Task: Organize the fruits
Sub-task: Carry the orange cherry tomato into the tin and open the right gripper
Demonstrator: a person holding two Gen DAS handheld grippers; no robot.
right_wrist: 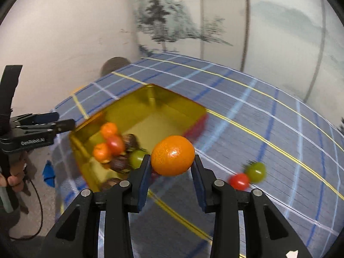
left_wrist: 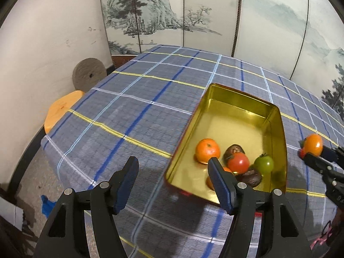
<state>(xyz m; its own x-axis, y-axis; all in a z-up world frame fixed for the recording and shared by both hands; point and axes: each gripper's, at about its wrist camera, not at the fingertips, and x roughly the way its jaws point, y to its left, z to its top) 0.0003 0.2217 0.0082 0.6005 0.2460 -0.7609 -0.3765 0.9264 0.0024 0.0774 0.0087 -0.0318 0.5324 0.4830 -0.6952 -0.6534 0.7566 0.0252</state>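
Observation:
A gold metal tin [left_wrist: 277, 133] [right_wrist: 150, 99] lies open on the plaid tablecloth. It holds an orange [left_wrist: 207, 150], a red tomato [left_wrist: 238, 163], a green tomato [left_wrist: 264, 163] and dark brown fruits [left_wrist: 249, 177]. My left gripper [left_wrist: 172, 169] is open and empty over the tin's near left corner. My right gripper [right_wrist: 172, 163] is shut on an orange [right_wrist: 173, 155] and holds it above the cloth, right of the tin; it also shows in the left wrist view [left_wrist: 314, 146]. A red tomato [right_wrist: 239, 181] and a green tomato [right_wrist: 256, 172] lie on the cloth at the right.
The plaid-covered table [left_wrist: 139, 107] stands before a painted folding screen [left_wrist: 172, 10]. A wooden stool [left_wrist: 62, 109] and a round grey stone disc [left_wrist: 89, 76] sit by the wall at the left. The left gripper appears at the right wrist view's left edge [right_wrist: 64, 122].

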